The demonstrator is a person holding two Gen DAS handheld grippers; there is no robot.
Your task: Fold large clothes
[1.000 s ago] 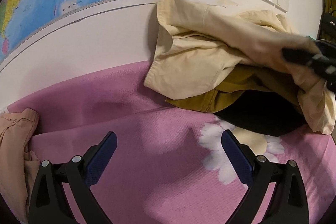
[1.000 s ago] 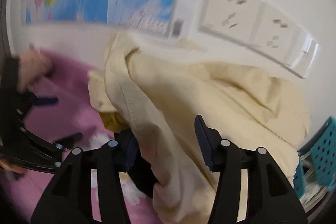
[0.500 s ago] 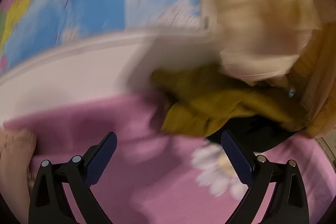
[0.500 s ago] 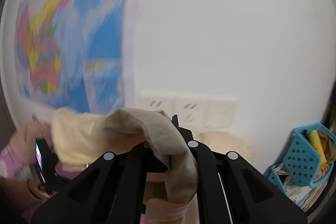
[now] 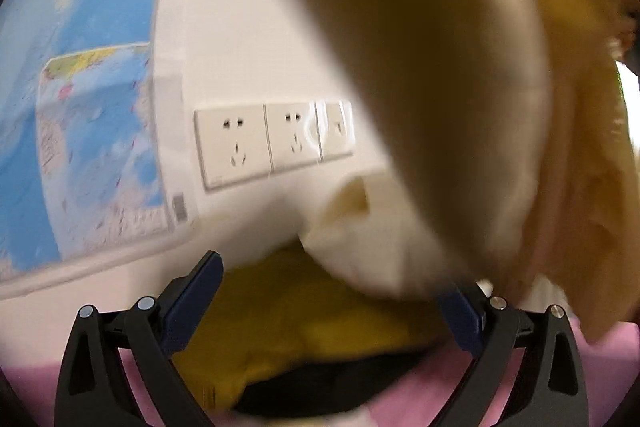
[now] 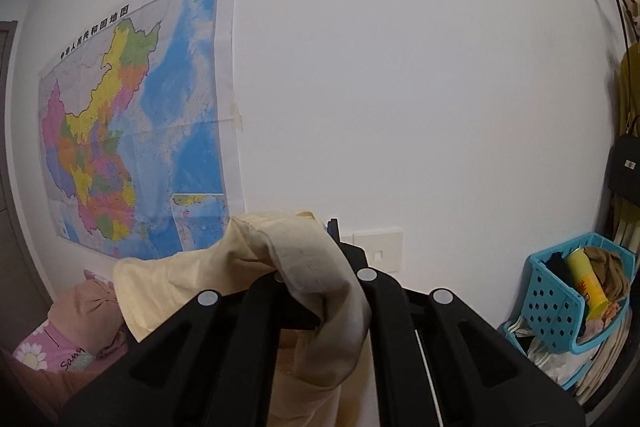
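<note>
L wrist view: left gripper [image 5: 326, 303] has jaws spread wide, nothing pinched; both blue pads [image 5: 192, 301] show bare. A big blurred drape of the cream garment [image 5: 440, 107] hangs right in front of the lens, filling the upper right, w/ its lower edge sagging down toward the right pad but not between the two. Below it lies a mustard-yellow garment [image 5: 304, 323] on top of something black [image 5: 332, 383], both on the pink bedsheet [image 5: 560, 379]. Behind: wall sockets [image 5: 276, 143] and the wall map [image 5: 80, 107]. R wrist view: right gripper [image 6: 320, 291] is clenched tight on a bunched fold of the cream garment [image 6: 304, 267], cloth wrapped over the fingers and trailing down and off to the left; gripper aims at the wall, so the piece is held up in the air, not lying flat. Also seen: the map [image 6: 136, 131], a light switch plate [image 6: 378, 247], a blue plastic basket [image 6: 568, 295] w/ odds and ends at right, a pinkish-brown cloth [image 6: 88, 311] low left. Progress, as I judge it: early. Garment is picked out of the pile, but no fold is visible yet. Left to do: 2nd grip w/ the left, spread it flat on the sheet, fold; the yellow and black pieces look untouched.
</note>
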